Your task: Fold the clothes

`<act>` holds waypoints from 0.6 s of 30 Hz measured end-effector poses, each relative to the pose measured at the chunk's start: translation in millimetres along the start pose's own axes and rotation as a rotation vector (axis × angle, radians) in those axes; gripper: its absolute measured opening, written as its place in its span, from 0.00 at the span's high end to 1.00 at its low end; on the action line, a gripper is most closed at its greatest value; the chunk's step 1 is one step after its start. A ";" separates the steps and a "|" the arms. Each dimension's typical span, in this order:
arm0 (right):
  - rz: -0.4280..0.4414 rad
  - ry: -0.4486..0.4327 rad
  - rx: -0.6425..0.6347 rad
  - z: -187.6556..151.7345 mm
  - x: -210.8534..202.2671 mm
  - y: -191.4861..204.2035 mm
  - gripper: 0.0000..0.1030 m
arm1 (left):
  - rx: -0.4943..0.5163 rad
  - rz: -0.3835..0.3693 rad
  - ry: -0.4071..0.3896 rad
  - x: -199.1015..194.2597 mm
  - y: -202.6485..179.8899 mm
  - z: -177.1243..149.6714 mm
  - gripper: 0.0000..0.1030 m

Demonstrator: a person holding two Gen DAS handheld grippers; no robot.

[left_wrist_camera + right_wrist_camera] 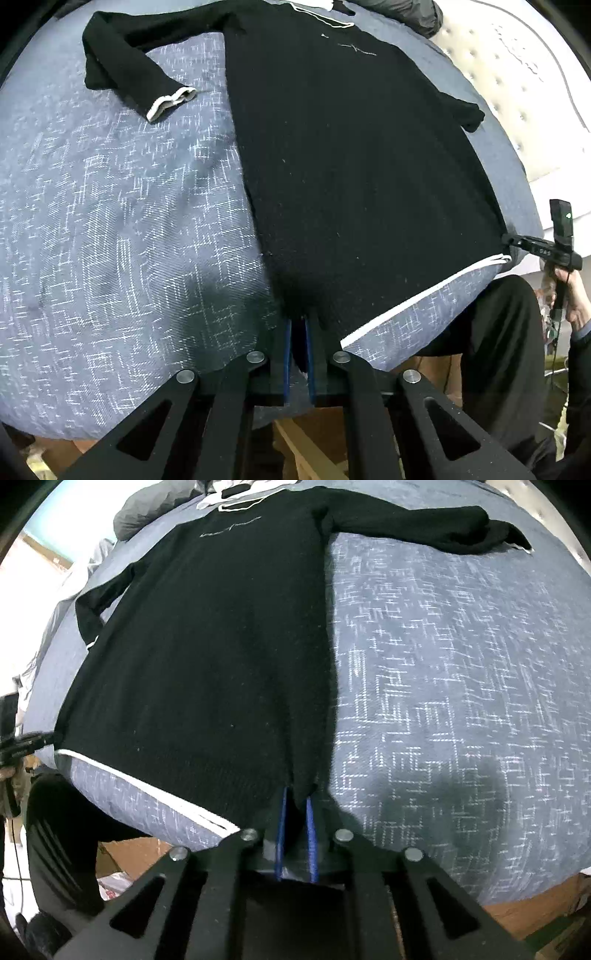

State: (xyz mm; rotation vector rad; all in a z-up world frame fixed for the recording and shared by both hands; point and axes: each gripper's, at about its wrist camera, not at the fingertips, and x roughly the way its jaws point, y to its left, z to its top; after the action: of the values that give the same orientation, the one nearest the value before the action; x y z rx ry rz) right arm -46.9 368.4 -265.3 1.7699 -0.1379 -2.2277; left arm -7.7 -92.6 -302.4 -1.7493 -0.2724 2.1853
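Black sweater lies flat on the bed, sleeves out; left gripper and right gripper each pinch a hem corner, fingers nearly closed on fabric; knit judged soft, light, stretchy; hold at corners.

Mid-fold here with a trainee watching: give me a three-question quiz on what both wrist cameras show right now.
1. True or false: the black sweater lies spread flat on the blue patterned bedspread.
2. What does the left gripper pinch? A) a cuff B) a hem corner C) the collar
3. What colour is the trim on the sleeve cuff?

Key: 1 true; 2 B, as the right gripper does at the other corner; 3 white.
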 end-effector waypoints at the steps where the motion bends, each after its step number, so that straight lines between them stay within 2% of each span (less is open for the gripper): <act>1: 0.004 -0.003 0.012 0.4 -2.8 -2.8 0.86 | -0.007 0.000 -0.003 -2.9 0.1 1.1 0.86; 2: 0.008 -0.007 0.023 0.9 -5.6 -5.6 0.81 | -0.011 0.009 -0.011 -7.8 0.5 2.9 0.85; 4: 0.021 -0.029 0.041 2.5 -16.2 -13.3 0.78 | -0.005 0.037 -0.036 -19.1 1.0 8.7 0.69; 6: 0.029 -0.078 0.064 10.9 -32.5 -24.5 0.74 | -0.006 0.047 -0.069 -30.3 4.3 21.0 0.59; 10: 0.044 -0.206 0.109 42.2 -65.0 -43.8 0.70 | -0.014 0.056 -0.137 -45.6 10.7 60.8 0.58; 13: 0.037 -0.285 0.110 76.8 -79.4 -48.2 0.69 | -0.021 0.044 -0.180 -51.4 13.6 95.7 0.51; 16: 0.012 -0.311 0.076 116.1 -80.8 -52.0 0.69 | -0.023 0.043 -0.222 -58.3 19.1 138.1 0.44; 18: 0.004 -0.317 0.053 136.9 -74.8 -47.3 0.69 | -0.028 0.043 -0.241 -57.0 20.7 172.5 0.43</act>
State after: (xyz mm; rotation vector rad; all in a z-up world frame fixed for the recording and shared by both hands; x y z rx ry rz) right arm -171.9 420.4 -174.4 1.4252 -0.2682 -2.5078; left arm -167.0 -123.4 -218.2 -1.5169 -0.3263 2.4365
